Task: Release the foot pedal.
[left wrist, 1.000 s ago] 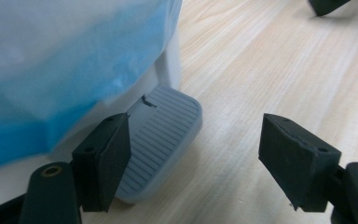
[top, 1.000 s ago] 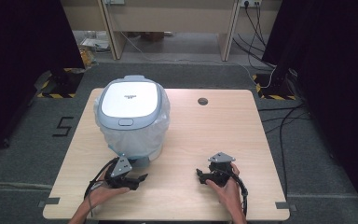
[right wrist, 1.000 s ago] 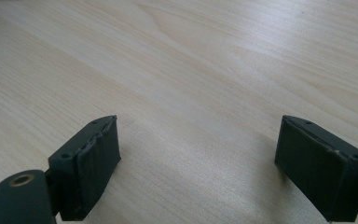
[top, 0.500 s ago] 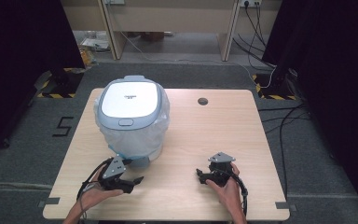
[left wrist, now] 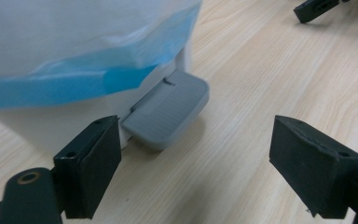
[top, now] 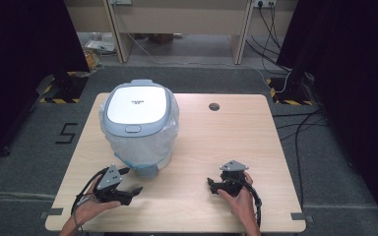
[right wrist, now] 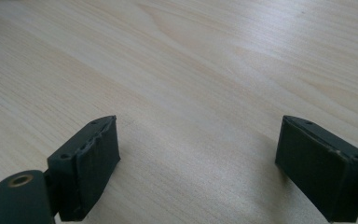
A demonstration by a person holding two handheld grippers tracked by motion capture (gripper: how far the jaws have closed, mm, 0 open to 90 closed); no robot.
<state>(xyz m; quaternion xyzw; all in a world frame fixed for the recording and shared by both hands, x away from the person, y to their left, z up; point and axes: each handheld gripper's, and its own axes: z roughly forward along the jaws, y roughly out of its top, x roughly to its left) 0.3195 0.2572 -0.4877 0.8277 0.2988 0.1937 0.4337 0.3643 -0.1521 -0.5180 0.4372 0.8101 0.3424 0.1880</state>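
Observation:
A white pedal bin with a grey lid (top: pixel 137 105) stands on the left half of the wooden table (top: pixel 226 137). It is lined with a clear plastic bag (top: pixel 165 140) that has a blue band (left wrist: pixel 74 81). Its grey foot pedal (top: pixel 146 171) juts out at the front base. My left gripper (top: pixel 131 180) is open just in front of the bin, near the table's front edge. In the left gripper view the pedal (left wrist: pixel 168 109) lies a short way ahead of the open gripper (left wrist: pixel 196 163), nearer the left jaw. My right gripper (top: pixel 211 185) rests open at the front right, and in its own view the gripper (right wrist: pixel 196 168) holds nothing over bare wood.
A round cable hole (top: pixel 214 106) sits in the table top at the back middle. Cables (top: pixel 300 123) run over the grey floor to the right of the table. The other gripper's jaw tip (left wrist: pixel 317 7) shows at the top right of the left gripper view.
My left gripper has slid a little to the left along the table's front, away from the pedal. The right gripper and the bin have stayed put.

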